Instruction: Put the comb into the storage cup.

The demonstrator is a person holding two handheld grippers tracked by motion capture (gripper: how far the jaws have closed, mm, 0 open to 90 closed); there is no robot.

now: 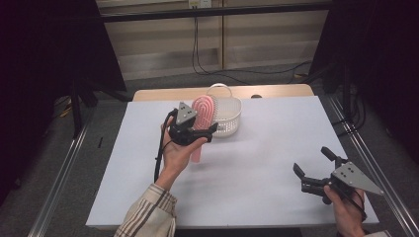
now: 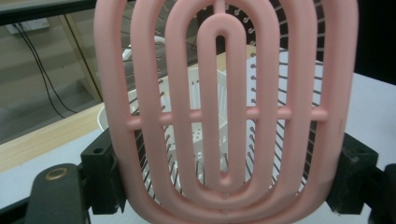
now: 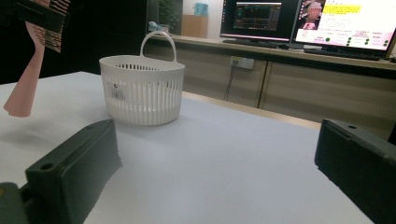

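Two grippers seen, pink brush point(image 1: 203, 109) held up by left gripper point(image 1: 197, 129) beside white basket point(image 1: 228, 118) near table's point(image 1: 257, 163) far edge, right gripper point(image 1: 312, 169) spread wide, empty, near right front corner.

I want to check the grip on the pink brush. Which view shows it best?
The left gripper view: the brush head sits between the left claw's jaws, pressed on both sides. The high view shows it small, held beside the basket. The right gripper view shows its handle hanging.
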